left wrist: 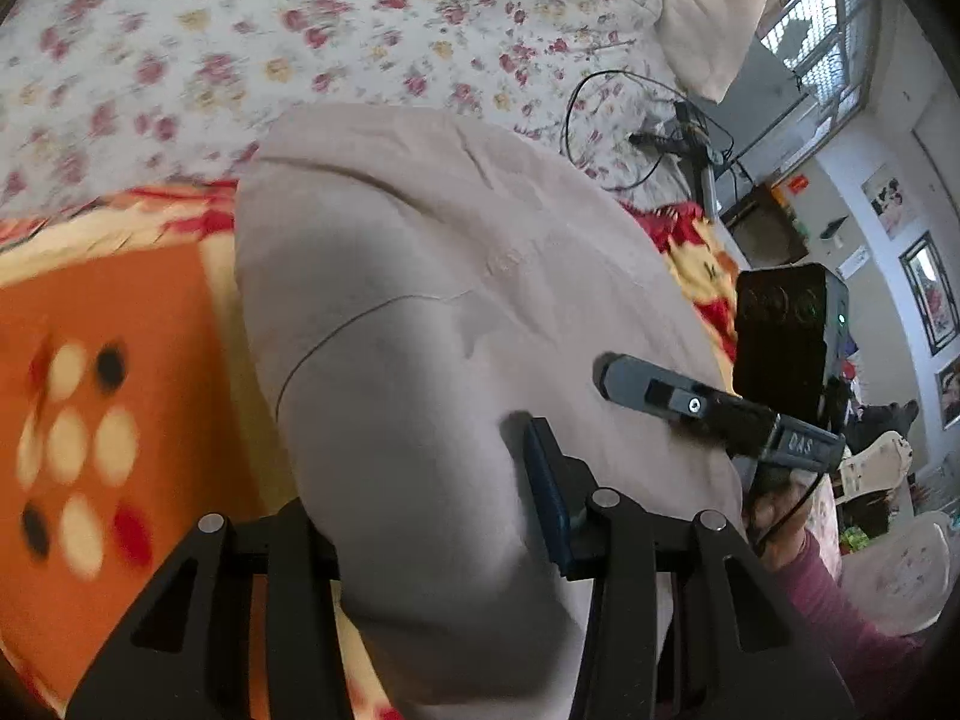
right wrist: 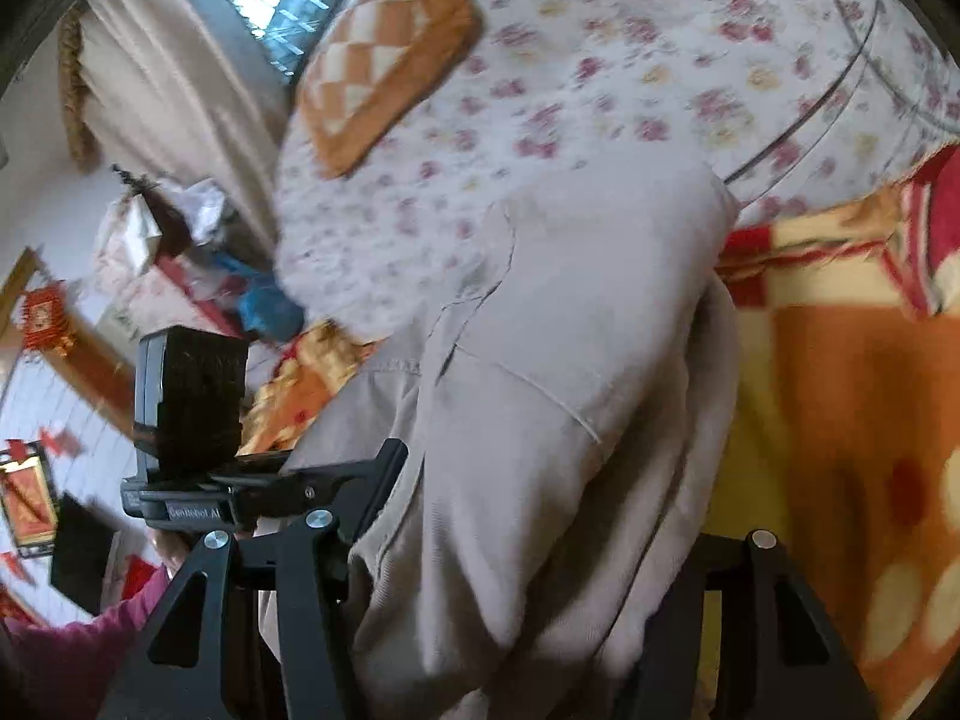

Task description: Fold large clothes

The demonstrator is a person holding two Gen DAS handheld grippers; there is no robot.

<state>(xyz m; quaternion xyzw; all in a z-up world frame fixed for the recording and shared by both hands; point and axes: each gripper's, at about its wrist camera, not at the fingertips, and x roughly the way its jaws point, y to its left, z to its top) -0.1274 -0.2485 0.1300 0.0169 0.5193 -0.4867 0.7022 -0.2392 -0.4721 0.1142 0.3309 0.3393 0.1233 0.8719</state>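
Note:
A large beige garment [left wrist: 420, 312] lies on the bed, its near end lifted and bunched. In the left wrist view my left gripper [left wrist: 432, 516] is shut on a thick fold of it; only the blue-padded right finger [left wrist: 543, 492] shows, the other is under cloth. The right gripper [left wrist: 690, 405] shows here at the garment's right edge. In the right wrist view the garment [right wrist: 570, 390] drapes between my right gripper's [right wrist: 528, 540] fingers, which hold a bunch of it. The left gripper [right wrist: 336, 480] shows there at the garment's left edge.
The bed has an orange and red patterned blanket [left wrist: 120, 360] near me and a floral sheet [left wrist: 300, 30] beyond. Black cables [left wrist: 612, 120] lie on the sheet. An orange checked cushion [right wrist: 384, 54] sits further back. A window [left wrist: 822, 30] and cluttered walls surround.

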